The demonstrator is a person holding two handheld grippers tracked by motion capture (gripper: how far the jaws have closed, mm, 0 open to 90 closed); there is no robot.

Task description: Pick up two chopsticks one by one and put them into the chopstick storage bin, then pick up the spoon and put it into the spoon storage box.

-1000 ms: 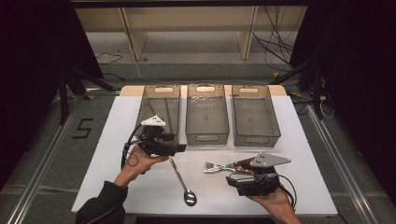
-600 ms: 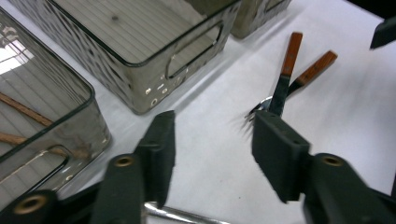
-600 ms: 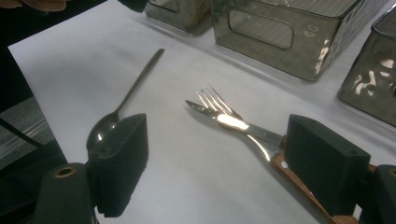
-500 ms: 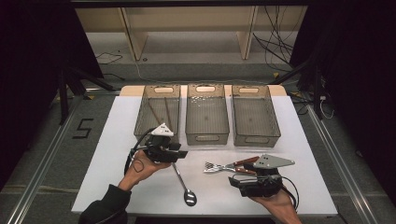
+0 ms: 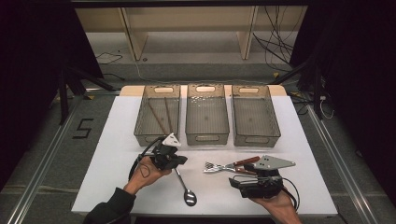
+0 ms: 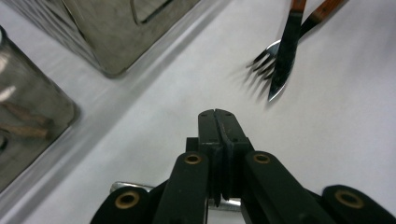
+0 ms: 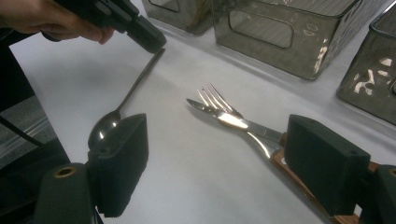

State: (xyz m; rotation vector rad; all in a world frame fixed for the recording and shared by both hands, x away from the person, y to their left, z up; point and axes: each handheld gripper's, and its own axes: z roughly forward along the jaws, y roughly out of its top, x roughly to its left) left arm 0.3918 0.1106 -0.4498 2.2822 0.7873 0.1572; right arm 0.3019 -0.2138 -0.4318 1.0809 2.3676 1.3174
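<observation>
Left hand-held gripper has just clamped the shiny steel spoon's thin handle.

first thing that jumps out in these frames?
The left gripper, jaws just closed, clamped on the handle of the spoon at the white table's near edge. Right of it, a wooden-handled fork and knife lie crossed before the open right gripper. Behind stand three clear bins; the left bin holds chopsticks.
</observation>
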